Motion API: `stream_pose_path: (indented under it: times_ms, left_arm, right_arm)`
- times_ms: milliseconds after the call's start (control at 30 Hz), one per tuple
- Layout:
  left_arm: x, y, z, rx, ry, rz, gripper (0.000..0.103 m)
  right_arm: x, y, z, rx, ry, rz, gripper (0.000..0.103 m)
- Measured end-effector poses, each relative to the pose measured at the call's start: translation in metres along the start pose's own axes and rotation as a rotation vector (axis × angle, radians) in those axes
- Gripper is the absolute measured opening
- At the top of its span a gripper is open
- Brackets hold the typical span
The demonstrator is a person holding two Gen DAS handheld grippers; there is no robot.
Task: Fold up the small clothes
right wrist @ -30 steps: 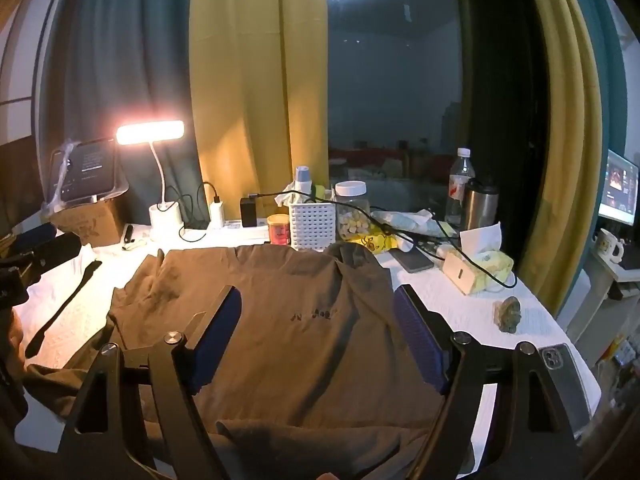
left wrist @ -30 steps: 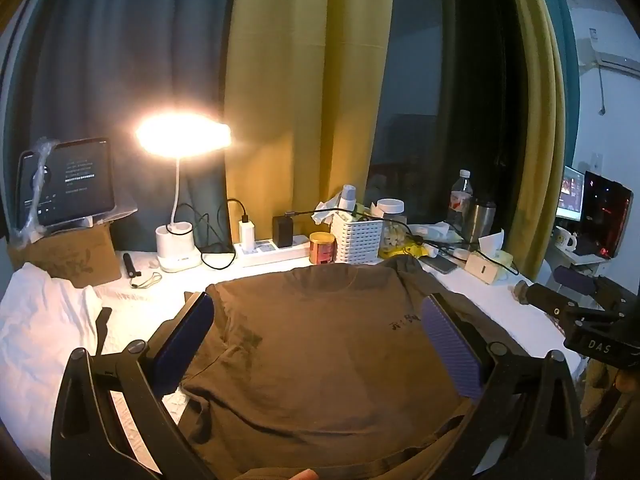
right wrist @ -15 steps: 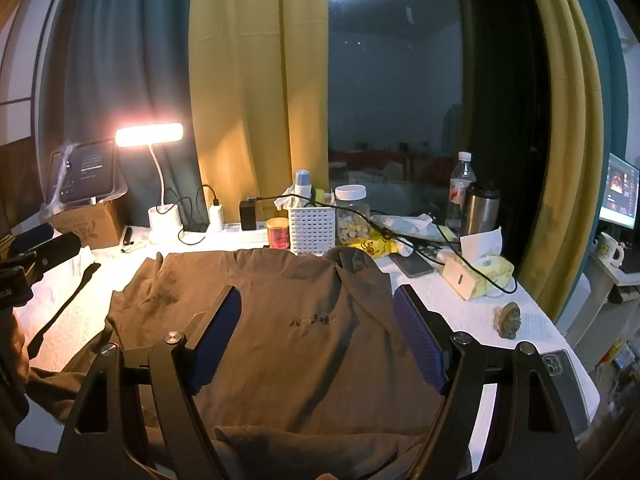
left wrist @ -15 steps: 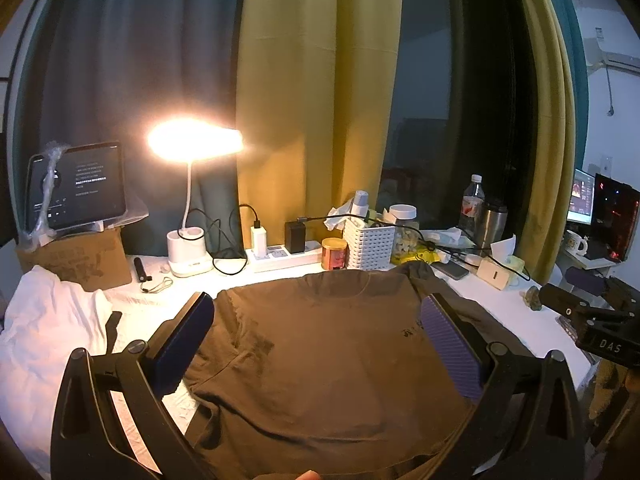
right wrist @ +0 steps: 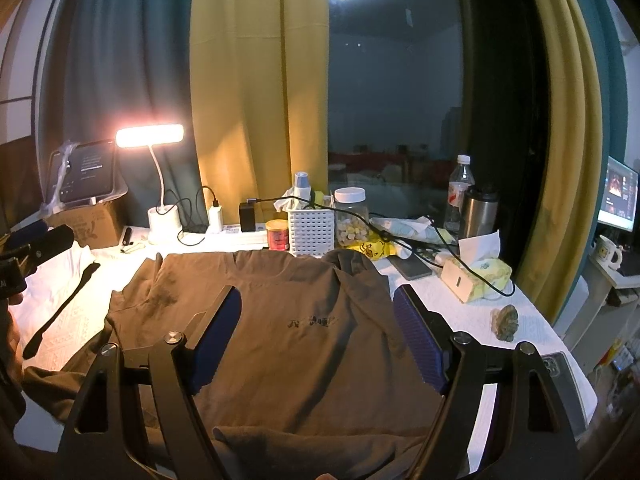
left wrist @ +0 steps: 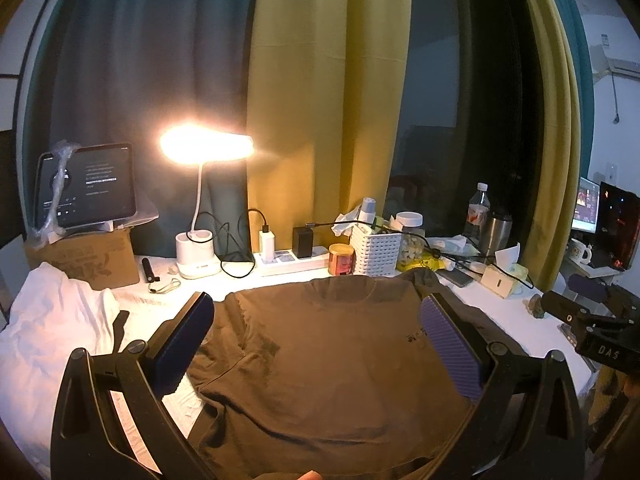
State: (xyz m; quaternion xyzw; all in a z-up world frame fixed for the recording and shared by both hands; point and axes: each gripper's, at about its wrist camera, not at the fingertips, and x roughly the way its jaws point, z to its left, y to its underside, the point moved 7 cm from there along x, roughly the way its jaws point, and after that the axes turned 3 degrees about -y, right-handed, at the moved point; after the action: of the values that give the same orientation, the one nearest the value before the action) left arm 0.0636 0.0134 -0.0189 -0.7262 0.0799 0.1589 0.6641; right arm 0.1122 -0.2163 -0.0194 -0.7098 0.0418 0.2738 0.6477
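A brown T-shirt [left wrist: 332, 360] lies spread flat on the white counter [right wrist: 472, 312], filling the lower middle of both views. The cloth is plain, with a small line of dark print on the chest [right wrist: 314, 322] and a darker smudge near one shoulder seam [right wrist: 164, 300]. Its neckline [left wrist: 344, 294] points toward the top of the frame, at the row of clutter by the curtains, and its hem runs off the bottom edge, so the long axis goes from bottom to top of the picture. One sleeve [right wrist: 132, 300] is rumpled at the left of the right wrist view; the other bunches up near the white basket [right wrist: 312, 230] (the fold there is hard to read in the dim light).

The left hand-held gripper [left wrist: 316, 344] hangs above the shirt with its fingers spread wide and nothing between them. The right hand-held gripper [right wrist: 318, 336] is likewise spread wide over the chest area, gripping nothing.

A lit desk lamp [left wrist: 206, 146] stands in the upper left, beside a tablet [left wrist: 86, 188] on a cardboard box [left wrist: 84, 258]. White cloth [left wrist: 48, 320] is piled at the left edge.
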Motion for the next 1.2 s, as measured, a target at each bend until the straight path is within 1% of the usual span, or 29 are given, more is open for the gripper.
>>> stream_pose_path:
  times_ms: [200, 233, 533, 1200]
  left_arm:
    - [-0.0019, 0.0005, 0.0007, 0.007, -0.010, -0.004, 0.102]
    - [-0.0020, 0.0005, 0.0010, 0.008, -0.012, -0.004, 0.102]
    - [-0.0020, -0.0010, -0.0008, -0.003, 0.007, -0.005, 0.102]
    - [0.0012, -0.0044, -0.0022, 0.000, 0.006, -0.001, 0.102]
  right_arm:
    - [-0.0009, 0.0015, 0.0008, -0.003, -0.001, -0.002, 0.081]
    - [-0.0006, -0.0028, 0.0007, -0.005, -0.002, -0.004, 0.081]
    - [-0.0023, -0.0019, -0.0015, -0.005, 0.001, -0.004, 0.081]
    - [0.0044, 0.0042, -0.0044, -0.006, 0.001, 0.008, 0.081]
